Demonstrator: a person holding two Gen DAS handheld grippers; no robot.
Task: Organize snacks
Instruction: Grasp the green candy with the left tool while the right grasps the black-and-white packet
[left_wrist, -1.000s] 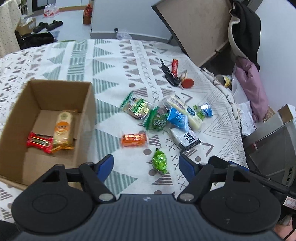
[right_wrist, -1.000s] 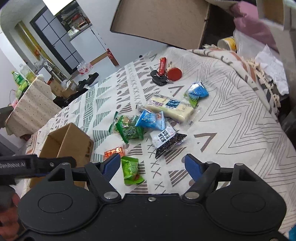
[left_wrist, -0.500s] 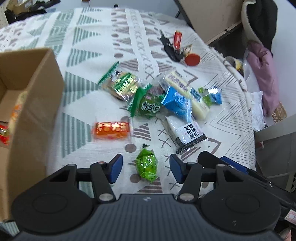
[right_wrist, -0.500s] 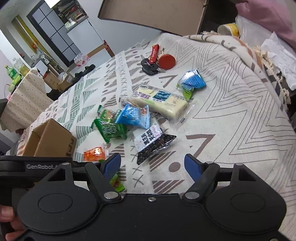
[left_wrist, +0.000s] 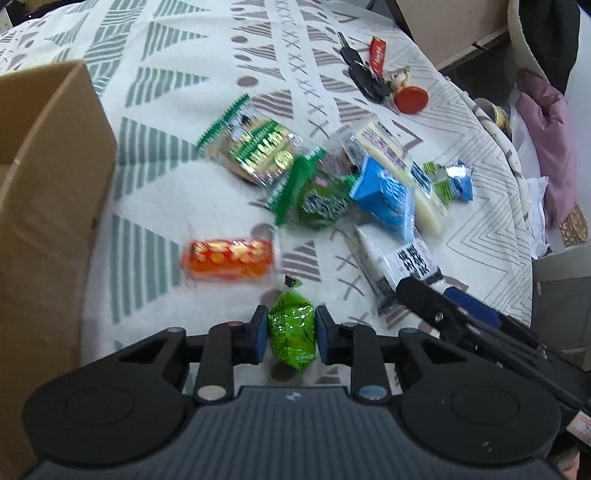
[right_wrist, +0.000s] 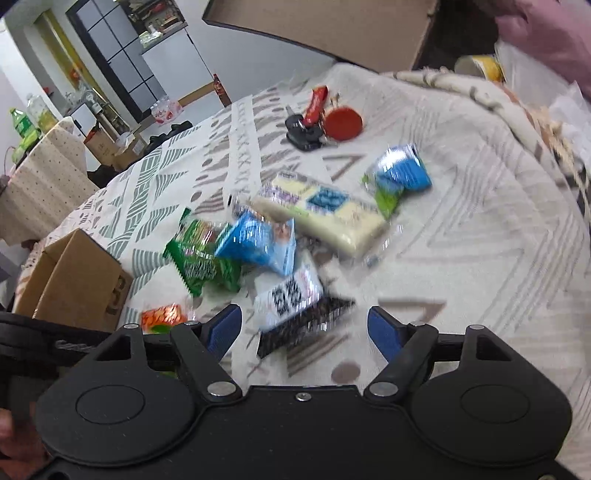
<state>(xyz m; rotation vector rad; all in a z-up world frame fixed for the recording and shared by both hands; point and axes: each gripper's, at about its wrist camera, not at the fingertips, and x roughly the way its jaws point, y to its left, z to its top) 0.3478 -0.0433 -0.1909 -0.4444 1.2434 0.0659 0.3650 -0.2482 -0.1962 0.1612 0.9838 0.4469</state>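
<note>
since a second ago, dropped low toward the snacks and narrowed from wide open: left gripper (left_wrist: 288, 329) fingers now clenched on the green candy (left_wrist: 292, 334) at bottom centre, candy apparently still down on the desk (left_wrist: 177, 92). right gripper (right_wrist: 304, 325) fingers spread wide, empty, hovering over the black-and-white packet (right_wrist: 295, 306). box (left_wrist: 48, 206) at left edge, contents hidden here. early going, by the look: orange pack (left_wrist: 228, 259), green bags, blue bags and long pale bar (right_wrist: 325, 218) all still loose at centre.

patterned tablecloth (left_wrist: 192, 55), snack packets (left_wrist: 384, 195), cardboard box (left_wrist: 48, 206), keys (left_wrist: 364, 79)
</note>
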